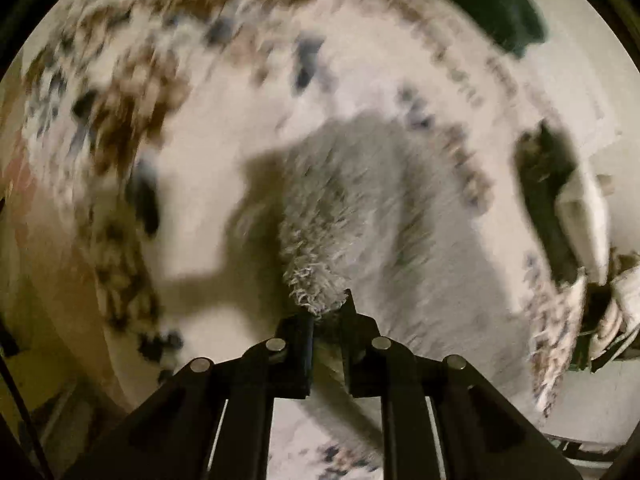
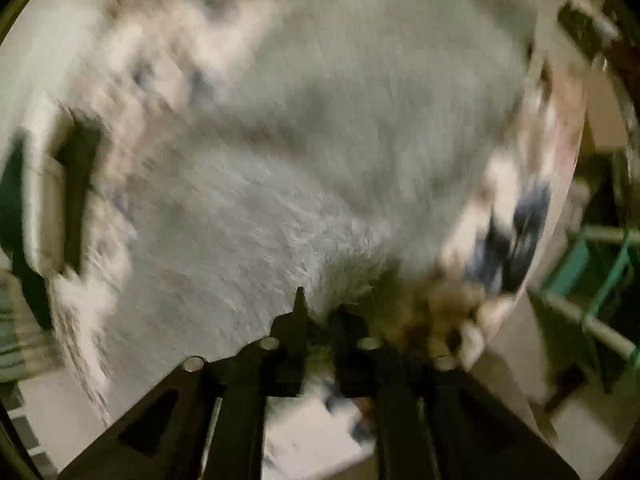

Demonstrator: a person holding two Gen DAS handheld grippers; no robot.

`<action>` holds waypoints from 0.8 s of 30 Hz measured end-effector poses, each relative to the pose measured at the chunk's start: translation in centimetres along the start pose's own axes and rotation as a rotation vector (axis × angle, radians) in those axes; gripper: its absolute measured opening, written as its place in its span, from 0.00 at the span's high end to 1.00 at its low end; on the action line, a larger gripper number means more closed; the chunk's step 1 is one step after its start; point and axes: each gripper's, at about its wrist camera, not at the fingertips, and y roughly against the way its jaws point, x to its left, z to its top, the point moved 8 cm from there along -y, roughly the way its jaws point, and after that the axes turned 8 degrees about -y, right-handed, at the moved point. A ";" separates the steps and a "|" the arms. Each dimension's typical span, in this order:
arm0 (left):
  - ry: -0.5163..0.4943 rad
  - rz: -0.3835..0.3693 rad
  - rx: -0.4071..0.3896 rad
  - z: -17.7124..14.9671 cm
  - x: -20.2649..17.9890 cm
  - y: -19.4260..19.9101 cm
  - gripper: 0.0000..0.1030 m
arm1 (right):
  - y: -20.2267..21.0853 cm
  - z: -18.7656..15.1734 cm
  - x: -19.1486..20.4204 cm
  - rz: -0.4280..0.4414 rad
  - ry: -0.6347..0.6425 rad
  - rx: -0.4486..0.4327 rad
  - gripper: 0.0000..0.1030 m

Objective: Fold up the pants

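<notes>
One pair of fluffy grey pants (image 1: 344,200) lying on one patterned cloth (image 1: 120,100); left hand-held gripper (image 1: 326,312) and right hand-held gripper (image 2: 320,316) each pinching its edge.

A pale surface covered by a white cloth (image 1: 224,128) printed with brown and dark blue patches is seen in both wrist views, much blurred. On it a grey fluffy garment, the pants (image 1: 344,184), is spread from the centre of the left wrist frame toward the lower middle; in the right wrist frame it fills the centre (image 2: 304,184). A dark green item (image 1: 492,0) is seen at the upper right of the left wrist frame; whether it rests on the cloth cannot be told.
</notes>
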 end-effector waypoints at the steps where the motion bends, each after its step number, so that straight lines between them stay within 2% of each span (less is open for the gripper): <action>1: 0.019 0.021 0.033 -0.8 0.5 -0.6 0.86 | -0.9 -0.3 -0.6 -0.017 -0.015 0.041 0.67; 2: 0.028 0.027 0.054 -1.5 0.6 -0.9 0.86 | -1.6 -0.8 -1.3 -0.011 -0.033 0.068 0.58; 3: 0.024 0.027 0.057 -1.8 0.5 -0.8 0.85 | -1.5 -1.0 -1.5 0.010 -0.032 0.063 0.54; 5: -0.027 0.055 0.045 -2.6 -0.5 0.1 0.71 | -0.3 -1.2 -1.6 0.042 -0.007 0.030 0.36; 6: -0.061 0.067 0.035 -2.9 -1.3 0.5 0.50 | 0.4 -1.1 -1.7 0.057 -0.002 0.012 0.34; 7: -0.090 0.080 0.029 -3.1 -1.9 0.7 0.21 | 1.4 -1.0 -2.1 0.079 -0.002 -0.009 0.34; 8: -0.148 0.099 0.018 -3.5 -3.3 1.1 0.11 | 2.7 -0.5 -2.5 0.100 -0.013 -0.037 0.34; 9: -0.198 0.105 0.003 -3.8 -4.6 1.3 0.07 | 3.7 0.3 -3.1 0.115 -0.028 -0.065 0.34; 11: -0.359 0.147 -0.028 -5.3 -8.8 1.2 0.07 | 6.2 2.5 -4.6 0.152 -0.071 -0.137 0.34; 13: -0.450 0.175 -0.025 -6.7 -11.8 0.7 0.07 | 7.8 5.1 -5.6 0.151 -0.098 -0.187 0.34; 16: -0.531 0.131 0.008 -10.1 -18.1 -0.7 0.07 | 9.2 10.2 -8.4 0.104 -0.153 -0.244 0.34; 19: -0.598 0.113 0.038 -13.3 -23.1 -2.0 0.07 | 8.5 16.0 -10.6 0.108 -0.192 -0.227 0.34; 20: -0.611 0.110 0.042 -14.1 -24.3 -2.3 0.07 | 7.6 17.9 -10.4 0.134 -0.168 -0.199 0.34; 22: -0.633 0.103 0.062 -16.1 -27.1 -3.4 0.07 | 5.5 19.7 -10.3 0.095 -0.107 -0.139 0.36; 24: -0.650 0.105 0.089 -18.3 -28.9 -4.3 0.07 | 4.1 20.4 -10.0 0.040 -0.047 -0.093 0.80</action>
